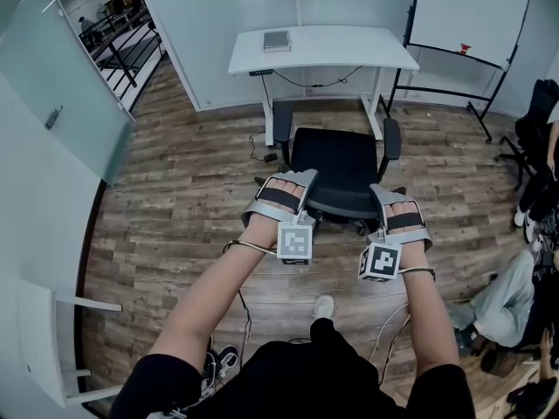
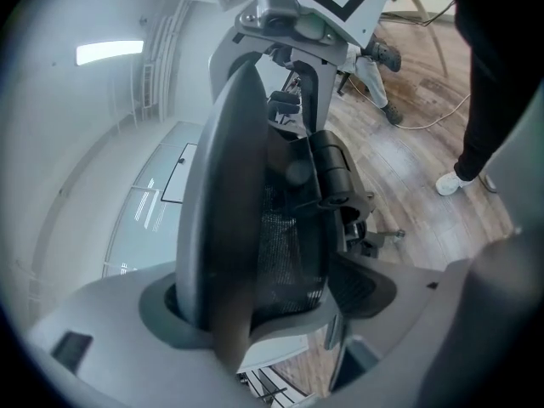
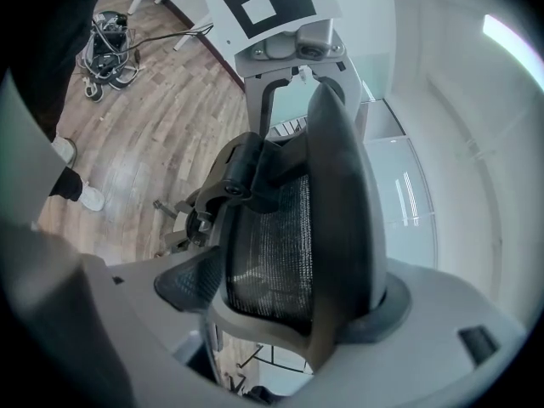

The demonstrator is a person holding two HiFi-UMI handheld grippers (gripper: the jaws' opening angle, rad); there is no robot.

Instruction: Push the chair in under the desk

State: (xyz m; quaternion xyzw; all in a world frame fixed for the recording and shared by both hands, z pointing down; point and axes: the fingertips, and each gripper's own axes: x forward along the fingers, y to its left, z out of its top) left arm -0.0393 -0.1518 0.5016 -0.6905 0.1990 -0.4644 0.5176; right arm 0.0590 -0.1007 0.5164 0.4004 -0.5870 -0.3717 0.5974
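I count 1 black mesh-backed office chair [image 1: 336,168] | 1 white rectangular desk [image 1: 349,46] | 1 grey closed book [image 1: 276,40] | 1 white framed whiteboard [image 1: 467,11]

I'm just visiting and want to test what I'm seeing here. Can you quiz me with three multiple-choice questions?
1. Where is the chair?
A. On top of the desk
B. On the floor in front of the desk, not tucked under
C. Lying on its side

2. What colour is the desk top?
A. White
B. Red
C. Black

3. What are the two grippers doing?
A. Hanging free
B. Lifting a book
C. Clamped on the chair's back

Answers:
1 B: the chair stands clear of the desk.
2 A: the top is plainly white.
3 C: the left gripper and right gripper each have the backrest between their jaws.
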